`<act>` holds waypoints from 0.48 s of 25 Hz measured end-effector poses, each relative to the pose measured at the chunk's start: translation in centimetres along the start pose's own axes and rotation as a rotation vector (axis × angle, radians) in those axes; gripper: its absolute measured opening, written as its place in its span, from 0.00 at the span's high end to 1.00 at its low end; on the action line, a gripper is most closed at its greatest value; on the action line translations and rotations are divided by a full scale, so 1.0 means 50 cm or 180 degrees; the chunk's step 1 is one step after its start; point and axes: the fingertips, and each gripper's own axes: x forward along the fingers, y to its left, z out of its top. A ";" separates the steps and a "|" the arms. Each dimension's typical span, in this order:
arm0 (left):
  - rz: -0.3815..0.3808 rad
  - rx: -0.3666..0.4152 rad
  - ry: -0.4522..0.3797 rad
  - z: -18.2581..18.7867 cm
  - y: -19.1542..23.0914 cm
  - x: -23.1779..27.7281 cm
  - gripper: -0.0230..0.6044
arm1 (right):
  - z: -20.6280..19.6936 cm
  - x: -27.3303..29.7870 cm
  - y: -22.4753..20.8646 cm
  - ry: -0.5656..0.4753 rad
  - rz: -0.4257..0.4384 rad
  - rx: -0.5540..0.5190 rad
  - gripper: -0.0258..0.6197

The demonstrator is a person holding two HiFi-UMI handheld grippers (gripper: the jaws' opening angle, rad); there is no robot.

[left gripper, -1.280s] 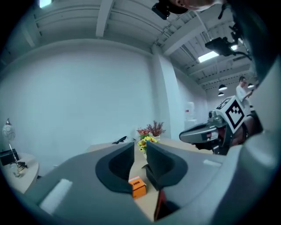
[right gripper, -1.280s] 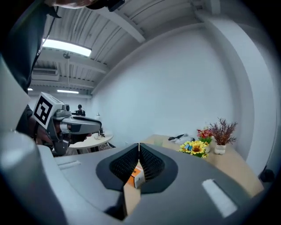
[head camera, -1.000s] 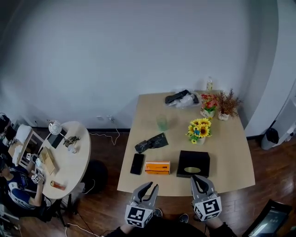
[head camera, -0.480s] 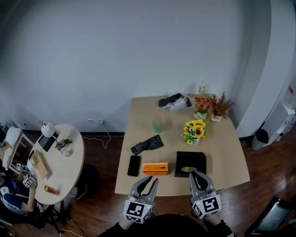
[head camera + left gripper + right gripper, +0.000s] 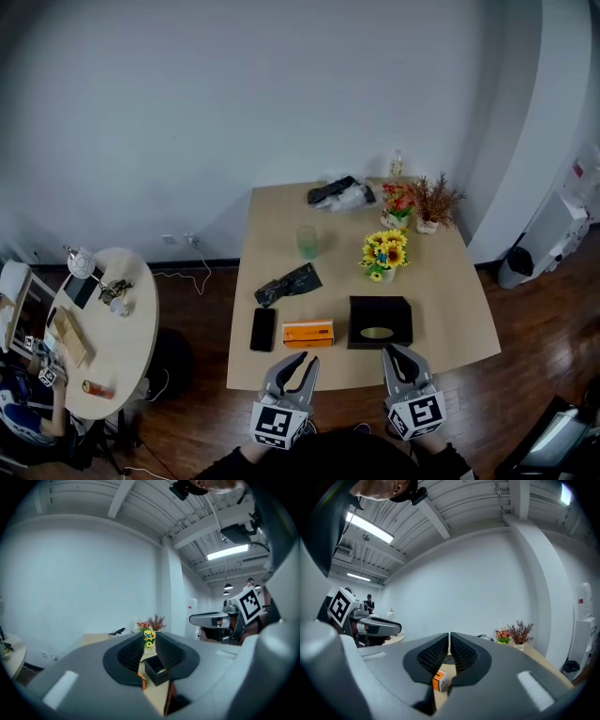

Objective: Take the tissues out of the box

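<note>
Two hand-held grippers hang just off the near edge of a wooden tabletop point(image 5: 450, 309), and neither carries anything. The left gripper point(image 5: 302, 364) has its jaws a narrow gap apart, and the right gripper point(image 5: 397, 354) has its jaws pressed all but together. Ahead of them, close to that edge, lie an orange box point(image 5: 307, 333) and, just to its right, a black box point(image 5: 380, 322) with an oval opening in its top. Which of the two holds the tissues cannot be told for sure, though the black box's opening points that way. No tissue shows standing out of either box, and none can be made out lying loose nearby. A clean pull would likely need one gripper to steady the box, which looks light enough to rise with the sheet. The other would then pinch only the top sheet at the opening and draw it straight up.
</note>
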 end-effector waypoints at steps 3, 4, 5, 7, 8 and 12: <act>0.0003 -0.0012 0.0017 -0.005 0.004 0.000 0.87 | -0.006 0.003 0.003 0.0028 0.0003 0.0002 0.96; 0.0005 -0.0023 0.0024 -0.006 0.005 0.000 0.87 | -0.006 0.004 0.004 0.0031 0.0008 -0.0004 0.96; 0.0010 -0.0026 0.0030 -0.006 0.007 -0.001 0.87 | -0.005 0.006 0.005 0.0028 0.0017 -0.0008 0.96; 0.0033 -0.0006 0.0029 -0.006 0.012 -0.001 0.87 | -0.005 0.011 0.006 0.0015 0.0043 -0.0003 0.96; 0.0047 0.0005 0.0020 -0.004 0.014 -0.001 0.87 | -0.005 0.013 0.006 0.0014 0.0058 0.0001 0.96; 0.0066 -0.0010 0.0025 -0.003 0.013 0.001 0.88 | -0.008 0.018 0.005 0.0022 0.0109 0.0006 0.96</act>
